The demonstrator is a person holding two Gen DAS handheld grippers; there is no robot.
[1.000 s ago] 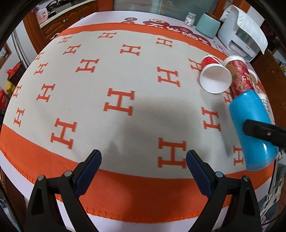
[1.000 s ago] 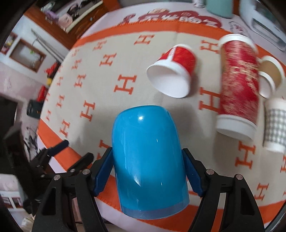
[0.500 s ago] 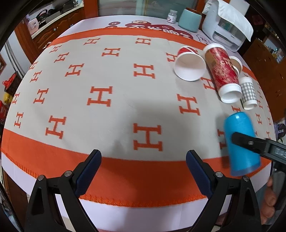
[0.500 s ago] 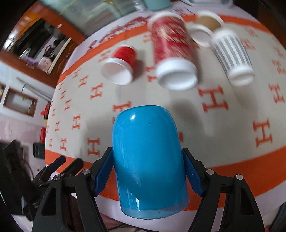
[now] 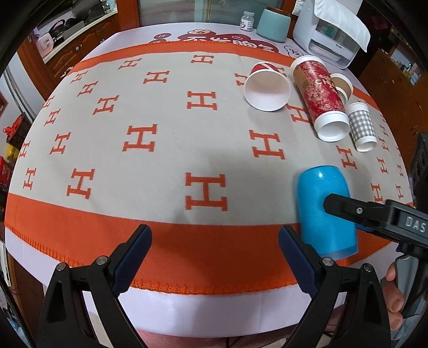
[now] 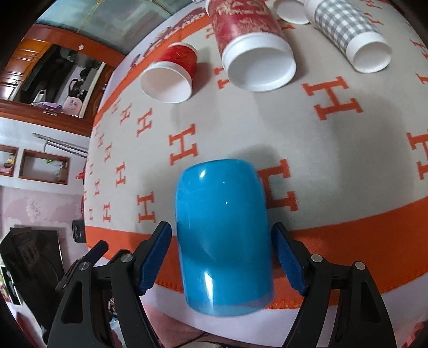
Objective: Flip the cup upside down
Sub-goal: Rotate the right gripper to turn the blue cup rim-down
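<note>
A glossy blue cup (image 6: pixel 223 235) stands upside down on the orange border of the cloth, near the table's front edge; it also shows in the left wrist view (image 5: pixel 325 211). My right gripper (image 6: pixel 222 257) straddles it with the jaws spread, a small gap between each pad and the cup's sides. In the left wrist view the right gripper's finger (image 5: pixel 355 211) crosses in front of the cup. My left gripper (image 5: pixel 215 257) is open and empty over the front edge, left of the cup.
Several paper cups lie on their sides at the far right: a small red one (image 5: pixel 267 87), a tall red one (image 5: pixel 318 99), a grey checked one (image 5: pixel 362 125). A teal canister (image 5: pixel 275 24) and a white appliance (image 5: pixel 329 34) stand at the back.
The right gripper lowered the blue cup onto the cloth by the front edge and its jaws have opened off the cup. The left gripper pulled back slightly.
</note>
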